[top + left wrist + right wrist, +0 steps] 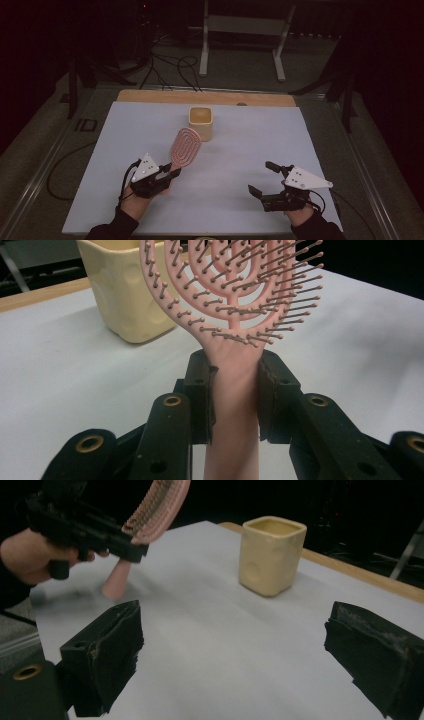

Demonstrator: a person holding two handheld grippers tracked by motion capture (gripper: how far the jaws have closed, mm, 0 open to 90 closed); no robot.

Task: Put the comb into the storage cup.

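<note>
Jaws of left gripper [235,390] clamped around pink hairbrush [235,295] handle.

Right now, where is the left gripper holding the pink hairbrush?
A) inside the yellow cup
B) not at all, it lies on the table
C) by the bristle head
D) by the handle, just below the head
D: in the left gripper view the left gripper has both jaws clamped on the hairbrush handle just under the bristle head, clear of the yellow cup.

The left gripper [172,172] pointed toward one o'clock, jaws clamped together; the right gripper [262,177] pointed toward ten o'clock, jaws spread wide.
</note>
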